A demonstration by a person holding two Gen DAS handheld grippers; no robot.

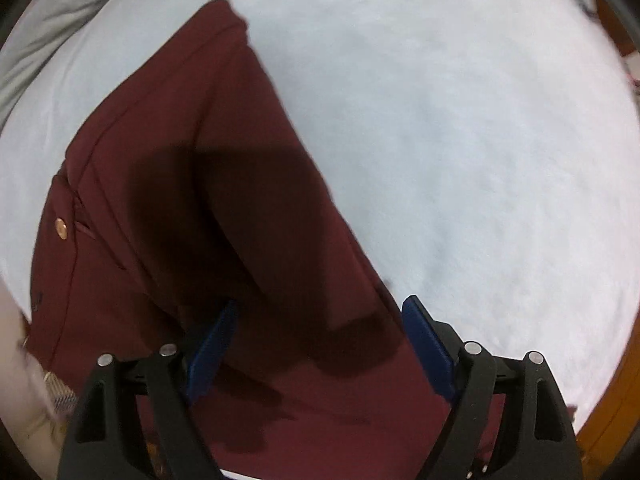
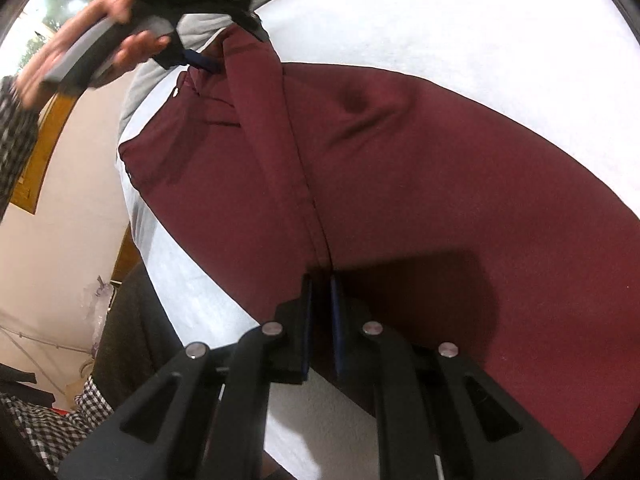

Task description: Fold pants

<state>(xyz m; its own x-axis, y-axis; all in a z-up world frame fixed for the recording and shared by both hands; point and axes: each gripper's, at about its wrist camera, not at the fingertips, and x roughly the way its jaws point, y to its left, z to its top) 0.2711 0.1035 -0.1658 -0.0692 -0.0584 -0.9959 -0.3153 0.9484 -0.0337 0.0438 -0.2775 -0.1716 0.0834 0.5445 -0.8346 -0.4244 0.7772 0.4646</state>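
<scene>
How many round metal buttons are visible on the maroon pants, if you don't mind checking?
1: a round copper-coloured button sits near the waistband edge of the maroon fabric pants; others may be hidden.

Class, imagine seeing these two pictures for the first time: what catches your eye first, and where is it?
The maroon pants dominate, spread across the white bedsheet. The left hand-held gripper hovers open over them, while the right hand-held gripper is shut on the pants at a seam near their edge.
</scene>
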